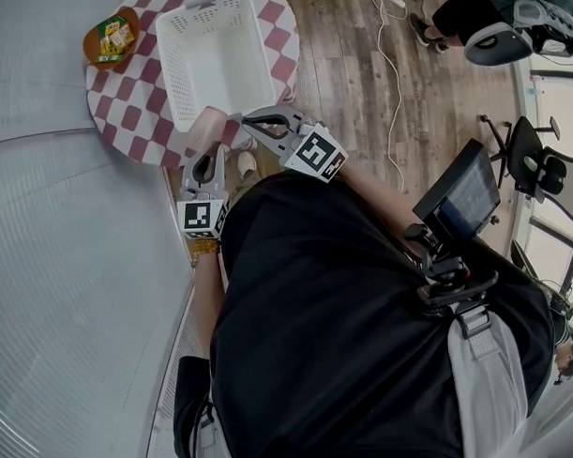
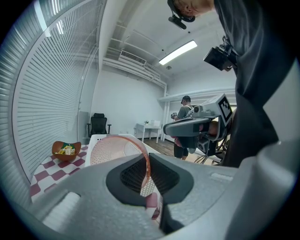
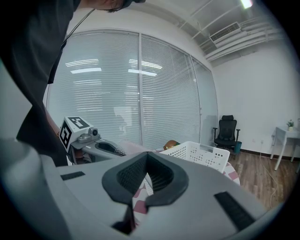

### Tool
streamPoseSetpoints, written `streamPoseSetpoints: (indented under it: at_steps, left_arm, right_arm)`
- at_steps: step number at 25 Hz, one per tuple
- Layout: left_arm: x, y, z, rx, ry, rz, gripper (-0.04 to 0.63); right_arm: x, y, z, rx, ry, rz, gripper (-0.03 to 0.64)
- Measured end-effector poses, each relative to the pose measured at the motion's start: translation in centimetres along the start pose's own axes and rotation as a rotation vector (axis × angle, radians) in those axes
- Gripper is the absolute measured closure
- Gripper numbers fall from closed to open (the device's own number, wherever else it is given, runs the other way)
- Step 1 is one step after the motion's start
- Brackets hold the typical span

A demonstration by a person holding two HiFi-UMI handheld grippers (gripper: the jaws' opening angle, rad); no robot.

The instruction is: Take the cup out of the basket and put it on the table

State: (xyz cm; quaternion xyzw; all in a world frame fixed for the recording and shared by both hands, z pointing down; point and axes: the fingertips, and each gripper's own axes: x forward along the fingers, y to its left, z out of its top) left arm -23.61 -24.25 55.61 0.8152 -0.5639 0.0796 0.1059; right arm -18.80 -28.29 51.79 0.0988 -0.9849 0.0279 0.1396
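Note:
A translucent pink cup [image 1: 208,126] [image 2: 112,150] is outside the white basket [image 1: 215,57] [image 2: 95,138], by its near corner and over the near edge of the checked round table [image 1: 123,107]. My left gripper [image 1: 209,149] [image 2: 147,180] is shut on the cup's rim, the thin wall pinched between its pads. Whether the cup's base touches the cloth is hidden. My right gripper [image 1: 249,119] [image 3: 143,180] hovers just right of the cup at the basket's near side, its jaws together and nothing between them. The basket [image 3: 201,152] looks empty.
A brown bowl of snacks [image 1: 111,37] [image 2: 65,151] stands on the table's far left. Window blinds run along the left. Wooden floor with a white cable [image 1: 386,70] lies to the right, and a black office chair [image 3: 227,131] and a person [image 2: 183,131] are farther back.

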Motion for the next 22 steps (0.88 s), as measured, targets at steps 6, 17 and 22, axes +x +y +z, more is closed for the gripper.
streamPoseSetpoints:
  at_steps: [6, 17, 22]
  left_arm:
    - [-0.13, 0.10, -0.04, 0.002, 0.004, -0.003, 0.575]
    - [-0.05, 0.05, 0.12, 0.007, 0.006, -0.012, 0.575]
    - [0.03, 0.14, 0.12, 0.004, 0.007, -0.013, 0.575]
  right_arm:
    - [0.00, 0.06, 0.01, -0.006, 0.001, -0.001, 0.607]
    - [0.21, 0.33, 0.07, -0.011, 0.003, 0.003, 0.607]
    - [0.16, 0.23, 0.20, -0.011, 0.002, 0.001, 0.607]
